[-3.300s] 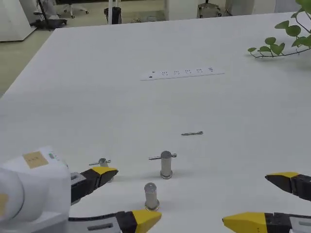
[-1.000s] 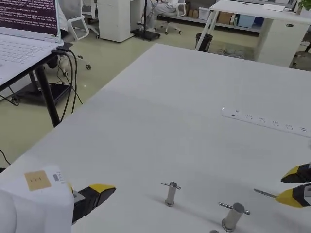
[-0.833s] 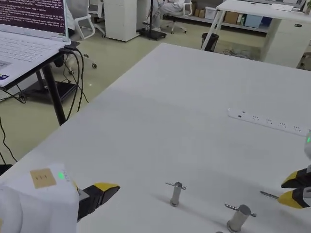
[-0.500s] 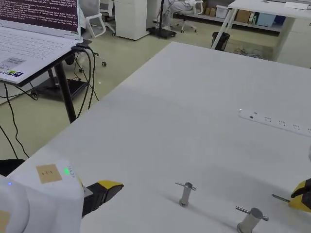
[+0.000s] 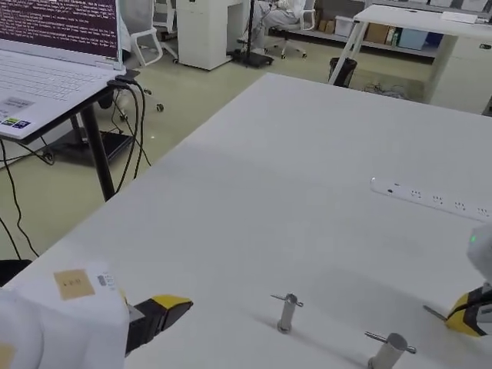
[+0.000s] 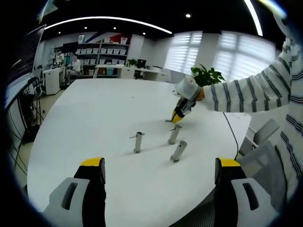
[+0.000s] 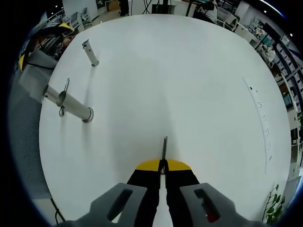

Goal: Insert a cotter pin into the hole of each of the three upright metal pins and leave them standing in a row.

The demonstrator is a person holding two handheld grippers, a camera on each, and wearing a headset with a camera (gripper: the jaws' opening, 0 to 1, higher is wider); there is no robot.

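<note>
Three upright metal pins stand close together on the white table (image 5: 254,192). Two of them, the left pin (image 5: 286,312) (image 6: 138,142) and a second pin (image 5: 388,351) (image 6: 174,134), each carry a cotter pin through the head. The third pin (image 6: 178,151) looks bare. My right gripper (image 5: 466,319) (image 7: 163,165) is shut on a loose cotter pin (image 7: 164,146) (image 5: 432,312), held low over the table to the right of the pins. My left gripper (image 6: 158,165) (image 5: 165,309) stands open in front of the pins with nothing between its fingers.
A white power strip (image 5: 430,197) lies farther back on the table. The table's left edge drops to the floor, where a laptop (image 5: 46,54) sits on a stand with hanging cables. A potted plant (image 6: 206,75) stands at the far end.
The cotter pin that lay on the table 3.3 s ago is now in my right gripper, which was open then. The head camera has swung left; the metal pins have not moved.
</note>
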